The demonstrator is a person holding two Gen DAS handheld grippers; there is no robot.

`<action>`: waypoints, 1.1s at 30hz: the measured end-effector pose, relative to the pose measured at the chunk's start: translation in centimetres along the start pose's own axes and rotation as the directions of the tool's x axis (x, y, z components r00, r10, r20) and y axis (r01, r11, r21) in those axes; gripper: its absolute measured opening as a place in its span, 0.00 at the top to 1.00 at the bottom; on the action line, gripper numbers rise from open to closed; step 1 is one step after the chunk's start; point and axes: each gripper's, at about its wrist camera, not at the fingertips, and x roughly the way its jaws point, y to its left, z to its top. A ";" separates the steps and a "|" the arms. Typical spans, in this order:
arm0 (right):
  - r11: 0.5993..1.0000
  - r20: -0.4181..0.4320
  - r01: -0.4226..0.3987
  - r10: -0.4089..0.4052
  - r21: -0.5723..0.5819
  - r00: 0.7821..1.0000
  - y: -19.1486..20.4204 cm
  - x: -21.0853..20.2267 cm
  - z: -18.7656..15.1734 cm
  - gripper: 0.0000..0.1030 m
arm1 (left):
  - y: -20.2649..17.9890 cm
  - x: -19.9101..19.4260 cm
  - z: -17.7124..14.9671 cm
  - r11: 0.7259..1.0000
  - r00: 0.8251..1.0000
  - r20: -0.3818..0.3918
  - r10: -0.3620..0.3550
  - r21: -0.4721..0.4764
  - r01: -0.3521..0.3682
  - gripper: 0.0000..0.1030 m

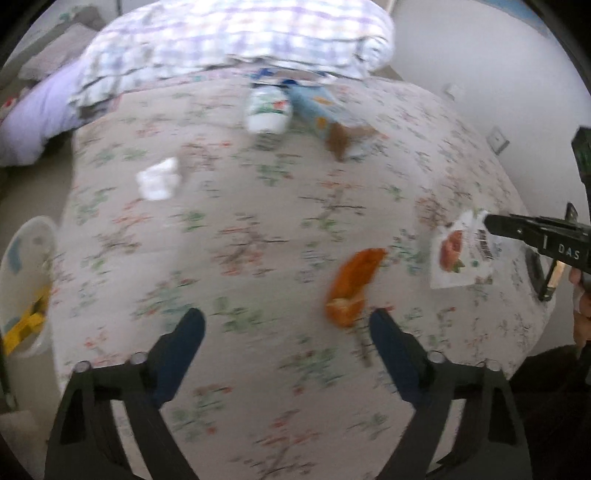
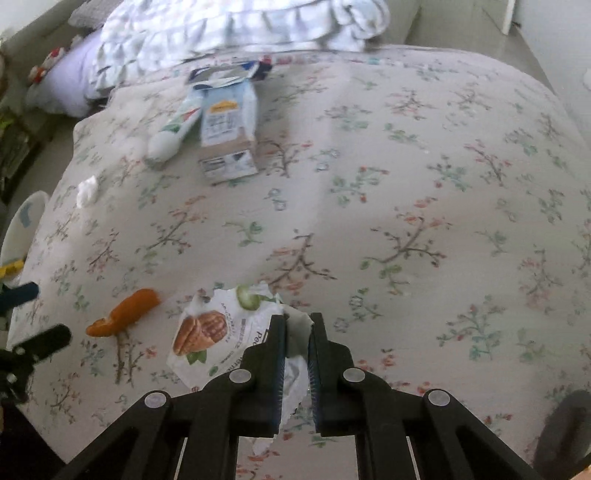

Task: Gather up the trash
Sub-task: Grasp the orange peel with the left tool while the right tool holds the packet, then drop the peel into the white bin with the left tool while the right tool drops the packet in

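Right wrist view shows the right gripper (image 2: 297, 325) with its jaws closed on a white snack wrapper (image 2: 207, 332) printed with pecans, pinching its torn edge near the bed's (image 2: 406, 166) front edge. An orange peel (image 2: 125, 312) lies just beside the wrapper, toward the bed's left edge. Farther up the floral bedspread, near the far edge, a light blue carton (image 2: 229, 125) lies on its side with a white tube (image 2: 173, 129) touching its left flank. A crumpled white tissue (image 2: 88, 190) sits close to the left edge. A rumpled checked blanket (image 2: 240, 26) is heaped at the far end.

Left wrist view, which is blurred, shows the left gripper (image 1: 286, 328) with jaws spread wide and nothing between them, above the bedspread; the orange peel is just by its right finger. Off the bed's left edge stands a white bin (image 1: 22, 258); something yellow (image 1: 26, 321) lies inside it, though what it is I cannot tell. The wrapper appears near the right edge, held by the other gripper's tip.
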 end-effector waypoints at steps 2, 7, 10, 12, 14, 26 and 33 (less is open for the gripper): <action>1.000 -0.002 0.000 0.000 0.002 1.000 0.6 -0.1 -0.1 0.91 | -1.1 0.8 0.2 0.999 0.999 -0.013 -0.031 0.018 0.031 0.27; 1.000 -0.003 0.001 -0.001 -0.005 1.000 1.2 0.1 -0.3 0.91 | -2.8 2.5 0.3 0.996 0.996 -0.037 -0.078 0.039 0.079 0.48; 1.000 -0.003 -0.001 0.001 -0.003 1.000 0.8 0.0 -0.5 0.91 | -3.2 3.0 0.3 0.996 0.996 -0.035 -0.079 0.048 0.080 0.57; 1.000 -0.003 -0.004 0.004 -0.002 1.000 0.6 0.0 -0.3 0.91 | -3.2 3.1 0.4 0.995 0.996 -0.032 -0.083 0.052 0.084 0.76; 1.000 -0.003 -0.008 0.008 -0.001 1.000 0.6 0.1 -0.1 0.91 | -3.1 3.0 0.5 0.994 0.995 -0.026 -0.092 0.054 0.093 0.77; 0.998 0.031 -0.063 0.064 -0.017 0.998 3.3 -0.7 1.7 0.91 | 0.3 -0.4 0.5 0.999 0.998 0.047 -0.049 0.021 0.048 0.79; 0.992 0.049 -0.105 0.109 -0.064 0.993 7.6 -0.9 3.3 0.91 | 4.9 -2.6 0.1 0.998 0.997 0.083 -0.004 -0.062 0.010 0.79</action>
